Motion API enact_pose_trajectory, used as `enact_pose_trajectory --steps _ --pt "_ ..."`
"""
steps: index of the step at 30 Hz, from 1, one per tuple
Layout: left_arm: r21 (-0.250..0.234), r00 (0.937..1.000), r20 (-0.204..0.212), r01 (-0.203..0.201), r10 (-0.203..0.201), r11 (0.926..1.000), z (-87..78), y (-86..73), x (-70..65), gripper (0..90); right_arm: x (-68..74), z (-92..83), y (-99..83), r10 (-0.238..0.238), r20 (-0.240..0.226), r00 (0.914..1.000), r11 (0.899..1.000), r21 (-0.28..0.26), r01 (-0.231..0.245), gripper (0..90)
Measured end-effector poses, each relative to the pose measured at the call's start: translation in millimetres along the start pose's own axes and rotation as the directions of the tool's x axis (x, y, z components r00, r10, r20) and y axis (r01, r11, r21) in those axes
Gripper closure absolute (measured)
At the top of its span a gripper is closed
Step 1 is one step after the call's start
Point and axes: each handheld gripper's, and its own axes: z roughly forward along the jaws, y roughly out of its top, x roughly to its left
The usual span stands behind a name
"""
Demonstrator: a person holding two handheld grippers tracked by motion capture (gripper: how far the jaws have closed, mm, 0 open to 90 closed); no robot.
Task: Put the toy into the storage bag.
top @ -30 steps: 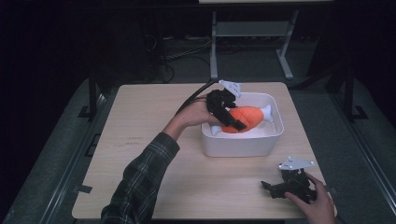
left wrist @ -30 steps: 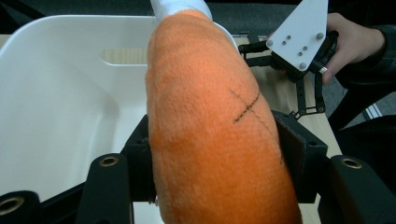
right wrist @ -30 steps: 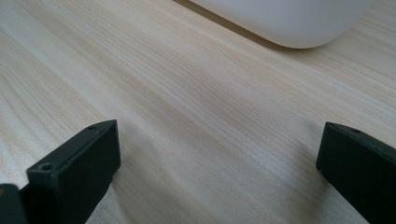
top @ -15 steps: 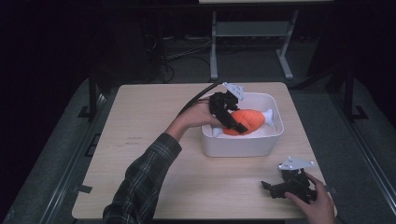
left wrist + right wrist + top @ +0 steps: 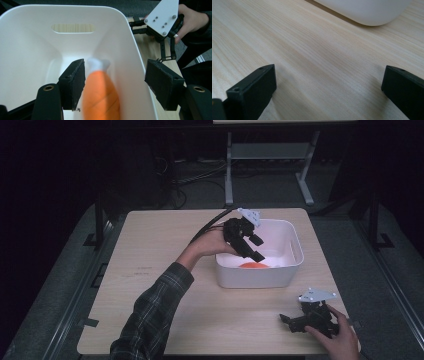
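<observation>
An orange soft toy with a white end lies in the bottom of the white bin. My left gripper hangs over the bin's near left part, pointing down into it. Its jaws have just been opening and stand open. In the left gripper view the toy is blurred below the wide-apart pads, close to the left one, inside the bin. My right gripper rests open on the table's front right; its view has bare wood between its jaws.
The bin stands at the back right of the wooden table. Its rounded corner shows ahead of the right gripper. The person's plaid sleeve crosses the table's middle. The right gripper with its grey plate appears beyond the bin's rim.
The orange toy was held above the bin by the left gripper; now it lies low inside the bin, free of the jaws. Neither hand has shifted.
</observation>
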Motion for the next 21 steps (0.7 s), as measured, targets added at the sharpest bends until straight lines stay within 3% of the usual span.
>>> enact_pose_trajectory --steps 10,16,21 --pt "-0.044 0.9979 -0.047 0.043 -0.045 0.9981 -25.4 -9.5 -7.8 32.0 -0.1 0.0 0.0 0.0 0.001 1.0 1.0 0.0 0.0 0.0" --pt "-0.068 0.9884 -0.121 0.084 -0.092 0.9942 -38.5 -24.2 -12.6 31.9 -0.1 0.2 0.0 -0.001 0.0 1.0 1.0 -0.001 0.001 0.0" --pt "-0.08 0.9824 -0.153 0.095 -0.107 0.9922 -47.0 -33.0 -15.0 30.0 -0.1 0.1 0.0 0.0 0.0 1.0 1.0 0.0 0.0 0.0"
